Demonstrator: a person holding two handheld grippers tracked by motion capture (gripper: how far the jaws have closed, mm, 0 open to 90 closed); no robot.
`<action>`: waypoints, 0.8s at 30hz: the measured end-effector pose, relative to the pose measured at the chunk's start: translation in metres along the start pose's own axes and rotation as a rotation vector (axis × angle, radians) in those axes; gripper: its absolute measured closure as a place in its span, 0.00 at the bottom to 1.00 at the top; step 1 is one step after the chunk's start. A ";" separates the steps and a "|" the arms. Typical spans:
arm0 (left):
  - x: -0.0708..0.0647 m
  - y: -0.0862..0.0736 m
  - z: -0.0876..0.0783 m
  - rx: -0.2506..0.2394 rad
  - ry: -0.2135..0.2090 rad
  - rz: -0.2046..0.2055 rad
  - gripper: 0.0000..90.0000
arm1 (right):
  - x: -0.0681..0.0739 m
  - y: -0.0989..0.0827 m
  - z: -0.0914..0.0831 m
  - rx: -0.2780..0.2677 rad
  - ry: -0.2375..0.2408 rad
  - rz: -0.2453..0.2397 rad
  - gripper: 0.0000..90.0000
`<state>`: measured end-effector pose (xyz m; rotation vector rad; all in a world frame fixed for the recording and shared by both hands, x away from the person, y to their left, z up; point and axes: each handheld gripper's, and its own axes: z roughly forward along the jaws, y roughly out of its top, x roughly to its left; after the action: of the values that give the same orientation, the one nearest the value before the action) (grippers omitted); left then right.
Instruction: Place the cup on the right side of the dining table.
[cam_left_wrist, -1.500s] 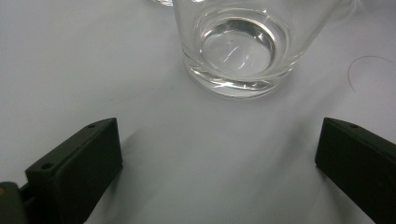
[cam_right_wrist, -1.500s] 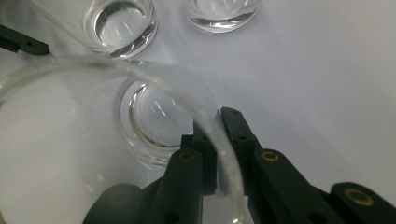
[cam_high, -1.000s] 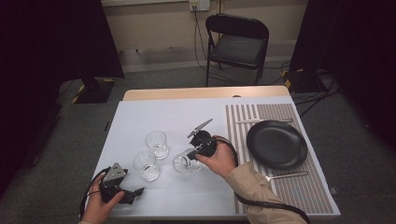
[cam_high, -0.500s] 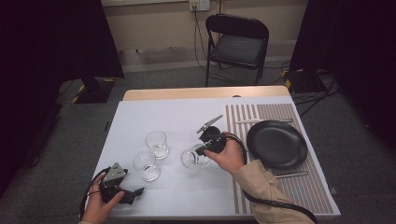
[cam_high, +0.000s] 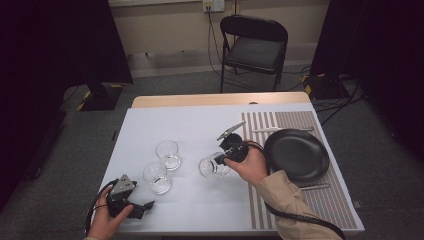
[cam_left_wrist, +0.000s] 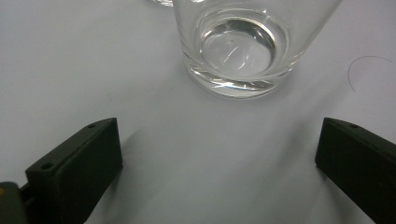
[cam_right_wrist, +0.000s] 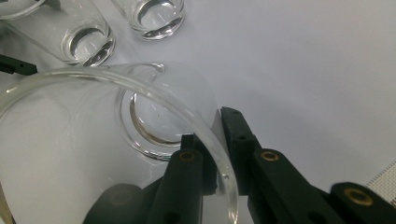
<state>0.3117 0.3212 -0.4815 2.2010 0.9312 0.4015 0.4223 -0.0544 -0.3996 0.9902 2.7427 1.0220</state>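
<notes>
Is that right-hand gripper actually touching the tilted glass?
Touching. In the right gripper view, the right gripper has its jaws pinched on the wall of the glass, one inside the rim and one outside.

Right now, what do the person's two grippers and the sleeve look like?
Both tools are black. The left gripper carries a grey three-cornered plate on top, and a black cable loops from it. Its jaws are flat rectangular blocks with small holes. The right gripper has a grey plate too, a black cable, and brass-coloured rivets on its jaw arms. The right arm wears a beige long sleeve.
</notes>
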 end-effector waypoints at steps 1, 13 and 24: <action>0.000 0.000 0.000 0.000 0.000 0.000 0.00 | 0.000 0.000 0.000 0.000 0.000 0.000 0.95; 0.000 0.000 0.000 0.000 0.001 0.000 0.00 | -0.009 -0.002 -0.011 -0.001 -0.020 0.021 0.95; 0.000 0.000 0.000 0.002 -0.001 0.000 0.00 | -0.011 -0.001 -0.013 0.005 -0.015 0.017 0.95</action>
<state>0.3120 0.3215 -0.4814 2.2027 0.9321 0.3999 0.4268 -0.0684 -0.3924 1.0200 2.7307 1.0059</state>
